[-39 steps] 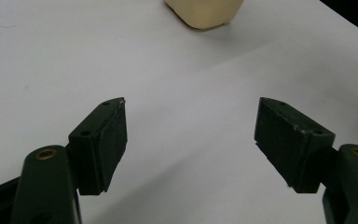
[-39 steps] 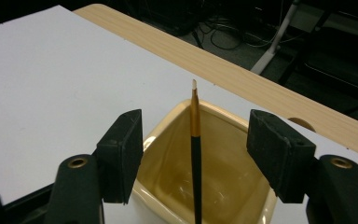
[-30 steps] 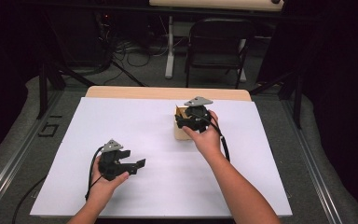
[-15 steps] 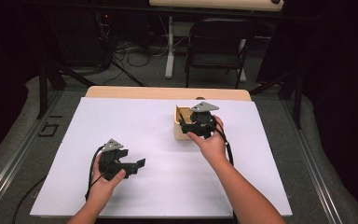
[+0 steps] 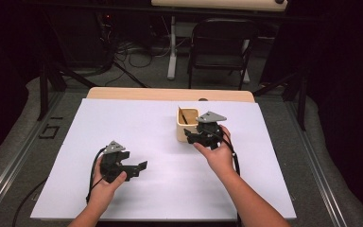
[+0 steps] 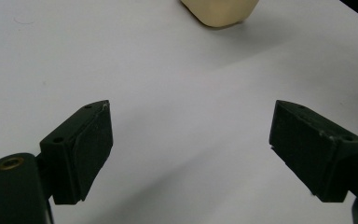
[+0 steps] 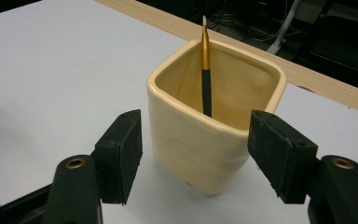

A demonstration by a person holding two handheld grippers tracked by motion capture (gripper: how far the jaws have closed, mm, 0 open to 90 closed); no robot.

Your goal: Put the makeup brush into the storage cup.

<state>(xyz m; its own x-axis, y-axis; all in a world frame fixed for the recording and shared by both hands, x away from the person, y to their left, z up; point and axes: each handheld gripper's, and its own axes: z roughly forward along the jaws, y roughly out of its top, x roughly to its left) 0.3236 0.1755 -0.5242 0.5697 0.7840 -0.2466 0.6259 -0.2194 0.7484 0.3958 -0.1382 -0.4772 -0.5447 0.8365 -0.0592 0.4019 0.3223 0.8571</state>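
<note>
On the white tabletop [image 5: 137,123], glossy cream square ceramic cup [image 7: 214,126] holding a black-and-gold brush [image 7: 206,70], right gripper [image 7: 196,140] fingers wide apart flanking it, not touching, left gripper [image 6: 191,149] fingers just opened, empty.

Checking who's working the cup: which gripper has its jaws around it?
The right gripper: its open jaws flank the cream cup. The left gripper has bare table between its jaws.

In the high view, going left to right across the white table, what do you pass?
Left claw → cream square cup with a brush standing in it → right claw, right up against the cup.
</note>
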